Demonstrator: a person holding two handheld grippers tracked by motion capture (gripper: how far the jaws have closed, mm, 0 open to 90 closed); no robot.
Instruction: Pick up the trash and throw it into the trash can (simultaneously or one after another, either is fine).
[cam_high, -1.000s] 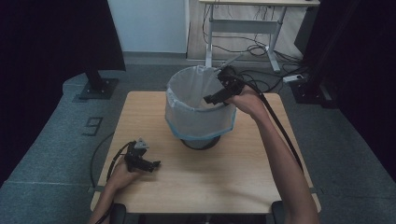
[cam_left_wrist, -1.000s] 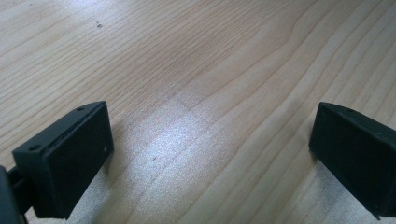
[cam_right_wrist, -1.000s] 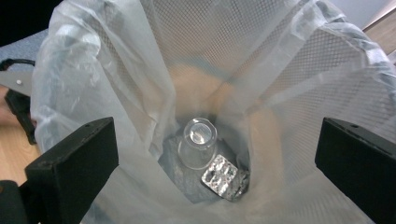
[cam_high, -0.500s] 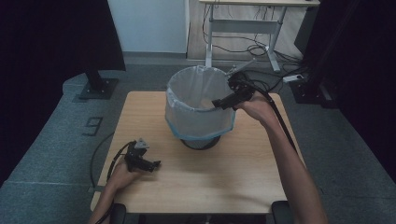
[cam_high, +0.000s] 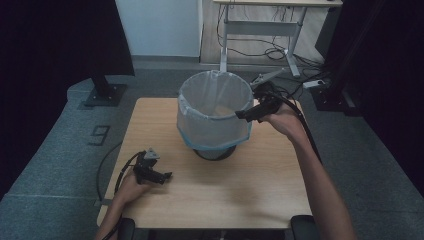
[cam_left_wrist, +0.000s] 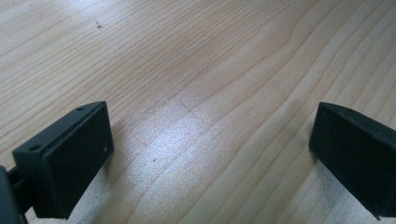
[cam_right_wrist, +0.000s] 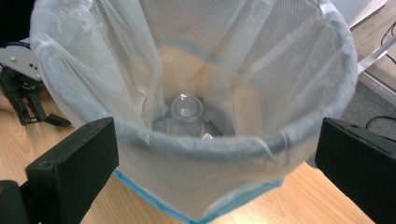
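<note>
My right gripper is hanging with its jaws spread wide and empty, just at the right rim of the bin, and through its own camera I'm looking between those two black jaws straight down the white bag liner. Down at the bottom a clear plastic bottle is lying among the folds, so the thing I'm dealing with is sitting inside the bin, low and roughly central. The liner is draping over the rim, with its blue edge hanging down the near side, and that loose film is what I'm watching: as I judge it, the clean way to handle this step is keeping the jaws parted and lifting away from the rim without snagging the bag, since a caught fold would likely drag the liner inward or tip the light bin. Over on the near left, my left gripper is resting on the wooden table, well apart from the bin, jaws likewise released with only bare wood grain between them. It's idle, and I'd say it's best kept there unless the bin starts sliding, in which case steadying the near wall would be its job. Beyond the table, a desk frame is standing on the grey floor.
</note>
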